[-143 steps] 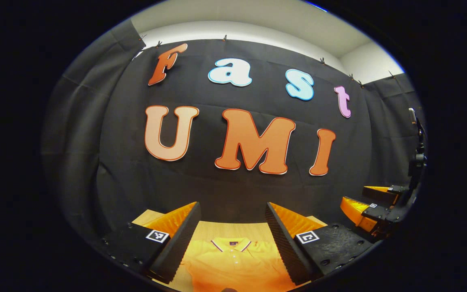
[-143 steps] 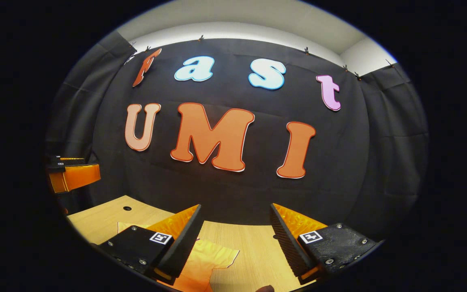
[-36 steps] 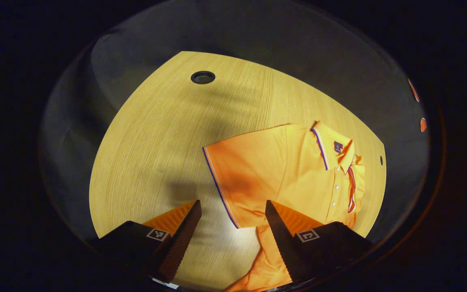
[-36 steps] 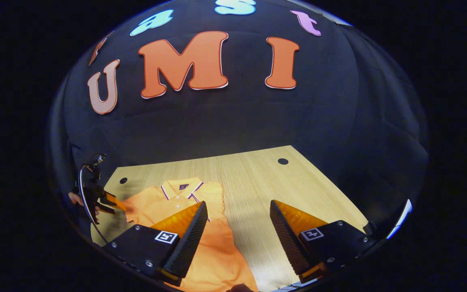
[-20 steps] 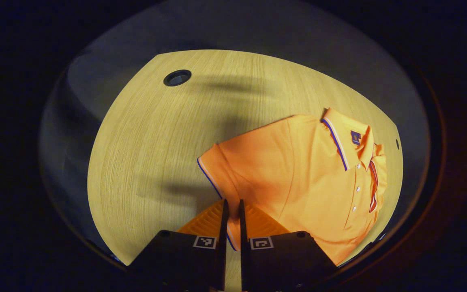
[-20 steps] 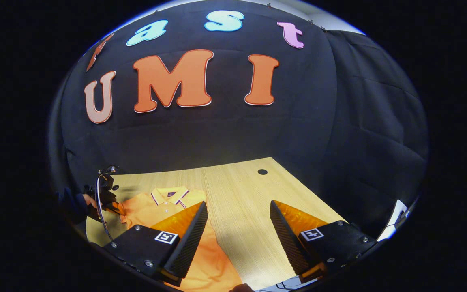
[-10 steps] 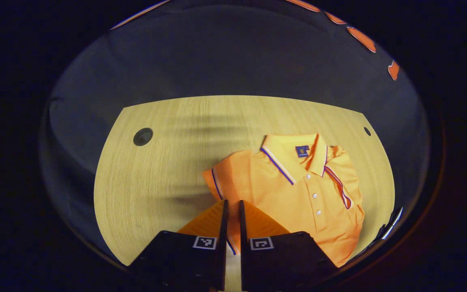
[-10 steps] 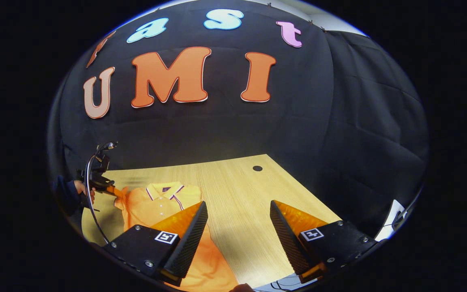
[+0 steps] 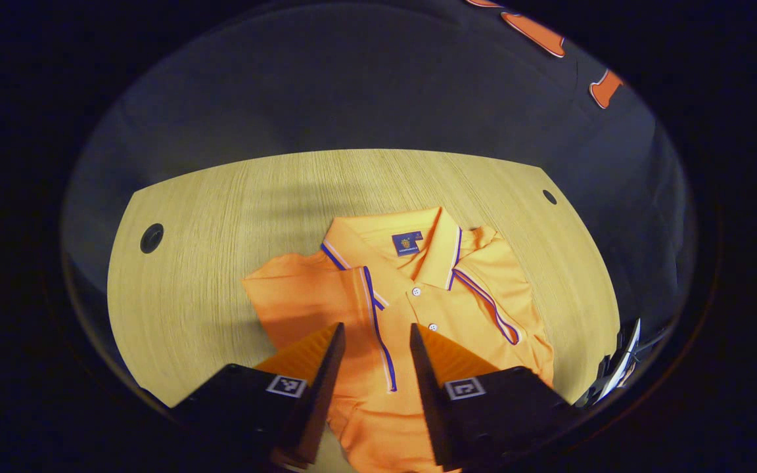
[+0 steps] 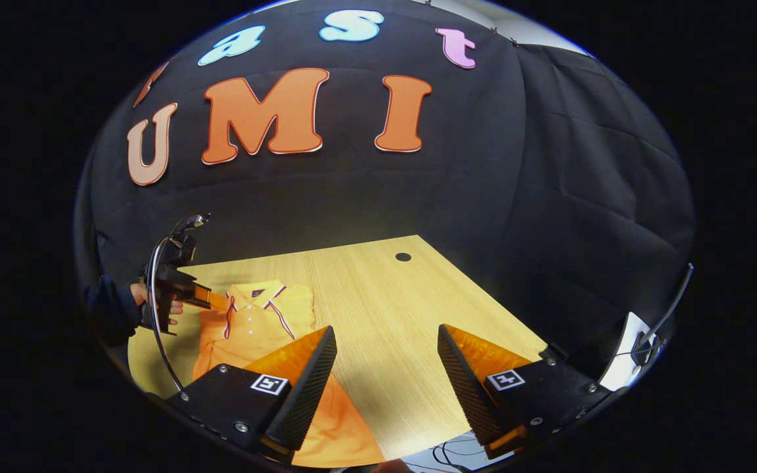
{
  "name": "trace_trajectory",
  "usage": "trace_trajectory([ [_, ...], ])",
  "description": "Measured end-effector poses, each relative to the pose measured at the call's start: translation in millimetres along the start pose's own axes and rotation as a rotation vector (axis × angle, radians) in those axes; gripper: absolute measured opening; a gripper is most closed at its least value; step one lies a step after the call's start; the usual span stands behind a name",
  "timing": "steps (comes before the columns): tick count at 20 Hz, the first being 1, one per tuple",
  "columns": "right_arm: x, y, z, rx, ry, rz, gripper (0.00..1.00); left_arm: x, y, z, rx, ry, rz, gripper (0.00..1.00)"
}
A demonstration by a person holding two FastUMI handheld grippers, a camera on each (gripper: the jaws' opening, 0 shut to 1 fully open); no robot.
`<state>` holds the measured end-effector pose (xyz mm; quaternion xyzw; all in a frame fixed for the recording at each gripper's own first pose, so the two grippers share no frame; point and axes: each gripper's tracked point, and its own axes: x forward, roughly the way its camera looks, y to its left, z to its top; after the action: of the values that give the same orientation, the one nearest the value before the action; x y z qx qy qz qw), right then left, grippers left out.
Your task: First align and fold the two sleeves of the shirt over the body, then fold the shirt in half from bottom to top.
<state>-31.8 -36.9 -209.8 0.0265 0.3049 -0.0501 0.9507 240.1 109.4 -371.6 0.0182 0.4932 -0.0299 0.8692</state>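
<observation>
shirt [image 9: 418, 289] on table [image 9: 221, 217], sleeve between parted left gripper [image 9: 370, 355] fingers.

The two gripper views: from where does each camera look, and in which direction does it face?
Left gripper view: rides on the left gripper, above the table, looking down at the orange shirt; its own two fingers stand apart over the folded sleeve.
Right gripper view: rides on the right gripper, off to the shirt's side, facing across the table toward the booth wall; its own fingers are open, and a hand holds the other gripper farther off.
Shared: the shirt, the table, the left gripper.
</observation>
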Motion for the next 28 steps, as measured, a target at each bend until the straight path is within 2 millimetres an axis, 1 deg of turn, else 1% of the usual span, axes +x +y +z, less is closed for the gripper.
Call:
trace_trajectory([
  [1,1.3,0.3,-0.9,0.003,0.000,0.005,0.94,-3.7,4.3,-1.4,0.003,-0.005,0.016,0.77],
  [2,3.5,3.2,-2.4,0.006,0.004,0.021,0.94,-11.9,7.2,-0.6,0.008,-0.019,0.028,0.79],
  [3,5.7,4.4,-2.9,0.002,0.005,0.031,0.94,-17.9,9.9,0.4,0.006,-0.034,0.040,0.88],
  [4,8.4,6.2,-2.9,-0.004,0.003,0.044,0.95,-27.2,10.0,1.2,-0.006,-0.046,0.046,0.90],
  [6,15.4,13.3,-0.9,-0.022,0.003,0.087,0.94,-44.2,12.3,-2.4,-0.046,-0.074,0.061,0.92],
  [7,18.5,16.8,2.3,-0.034,-0.005,0.108,0.94,-52.6,14.6,-2.6,-0.057,-0.095,0.078,0.96],
  [9,22.1,20.1,4.9,-0.054,-0.013,0.146,0.94,-67.1,14.9,-10.3,-0.079,-0.120,0.108,0.95],
  [10,24.1,24.8,6.3,-0.062,-0.019,0.175,0.94,-79.2,14.1,-14.8,-0.089,-0.140,0.120,0.95],
  [12,27.4,29.4,4.6,-0.086,-0.026,0.224,0.94,-115.8,14.2,-23.5,-0.090,-0.253,0.169,0.96],
  [13,28.5,29.4,2.9,-0.093,-0.027,0.246,0.94,-129.0,13.8,-31.5,-0.092,-0.276,0.183,0.95],
  [14,29.5,31.1,-0.9,-0.098,-0.022,0.273,0.94,-146.4,14.6,-38.4,-0.098,-0.324,0.208,0.91],
  [15,30.6,34.3,-4.8,-0.102,-0.018,0.296,0.94,-167.3,12.0,-48.2,-0.110,-0.377,0.223,0.96],
  [17,27.2,39.6,-14.6,-0.121,-0.009,0.349,0.94,-197.8,6.8,-65.3,-0.120,-0.432,0.239,0.95],
  [19,23.7,43.1,-24.2,-0.152,0.001,0.392,0.94,-211.5,3.0,-78.1,-0.127,-0.461,0.261,0.95],
  [20,22.2,45.6,-26.3,-0.159,0.004,0.409,0.94,-215.3,-0.4,-83.5,-0.131,-0.478,0.268,0.95],
  [23,16.2,50.0,-35.6,-0.177,0.016,0.454,0.94,-235.7,-7.2,-94.0,-0.119,-0.548,0.288,0.95],
  [24,13.0,49.4,-40.4,-0.185,0.018,0.469,0.95,-247.3,-12.4,-103.7,-0.111,-0.567,0.307,0.95],
  [25,9.3,49.4,-49.3,-0.198,0.031,0.489,0.95,-252.7,-17.4,-115.4,-0.115,-0.567,0.317,0.95],
  [28,7.4,52.3,-63.6,-0.214,0.059,0.524,0.94,-251.7,-23.0,-148.1,-0.147,-0.521,0.326,0.95],
])
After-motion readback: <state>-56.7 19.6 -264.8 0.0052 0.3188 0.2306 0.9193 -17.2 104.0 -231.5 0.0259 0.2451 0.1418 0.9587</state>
